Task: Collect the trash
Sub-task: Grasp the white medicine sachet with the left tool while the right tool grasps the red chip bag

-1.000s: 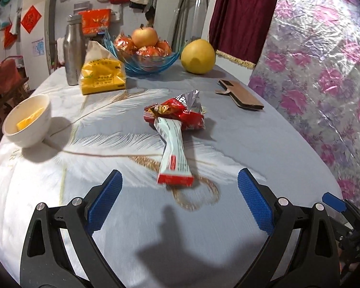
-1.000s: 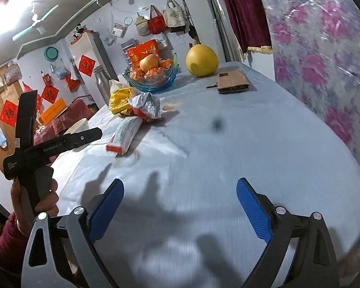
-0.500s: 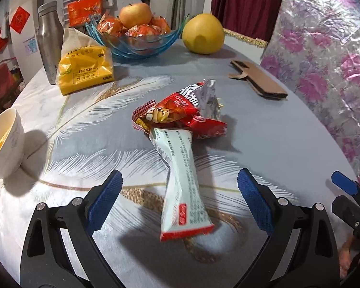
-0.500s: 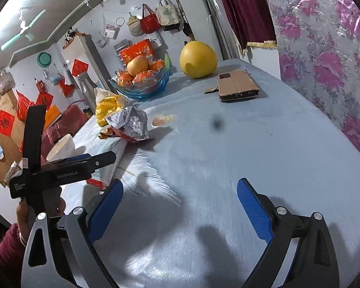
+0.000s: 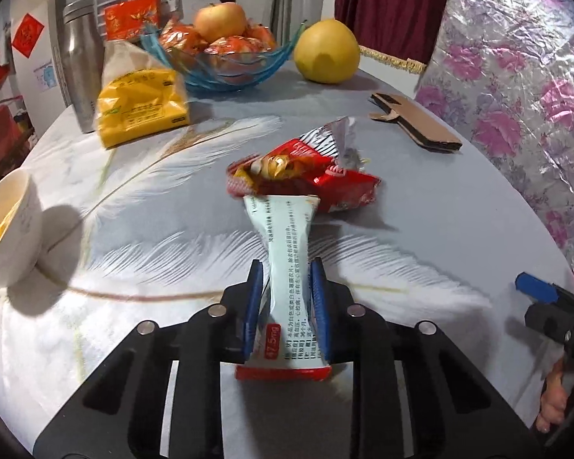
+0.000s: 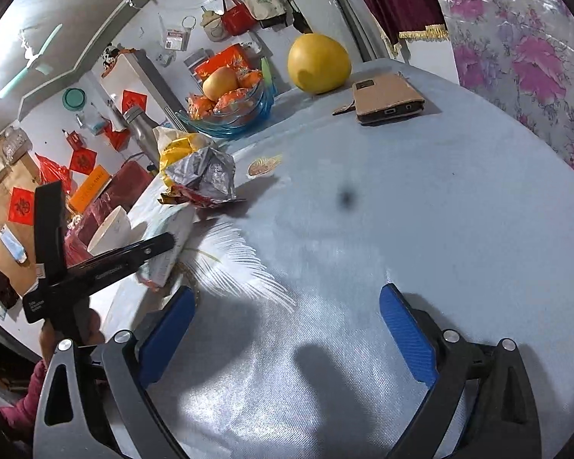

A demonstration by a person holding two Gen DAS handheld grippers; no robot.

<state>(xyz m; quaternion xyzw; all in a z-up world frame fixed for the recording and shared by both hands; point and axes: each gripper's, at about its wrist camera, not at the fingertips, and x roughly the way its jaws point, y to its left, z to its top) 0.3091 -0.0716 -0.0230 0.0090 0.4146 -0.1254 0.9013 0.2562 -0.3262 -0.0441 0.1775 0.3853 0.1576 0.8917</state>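
Feathered tablecloth [image 5: 421,199], white wrapper [image 5: 289,267] pinched between left jaws

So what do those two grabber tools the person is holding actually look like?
Both are black plastic frames with silver bolts and ribbed blue pads on the fingers. The left gripper has white lettering on its body in the right wrist view. The right gripper matches. A pinkish-red sleeve shows.

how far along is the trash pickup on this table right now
Nothing looks collected yet, and no bin is in view. In hand: the left gripper has its fingers shut on the long white wrapper, near its red end. Left to do: the crumpled red snack bag lies on the table just beyond it. The right gripper is open over bare cloth, holding nothing.
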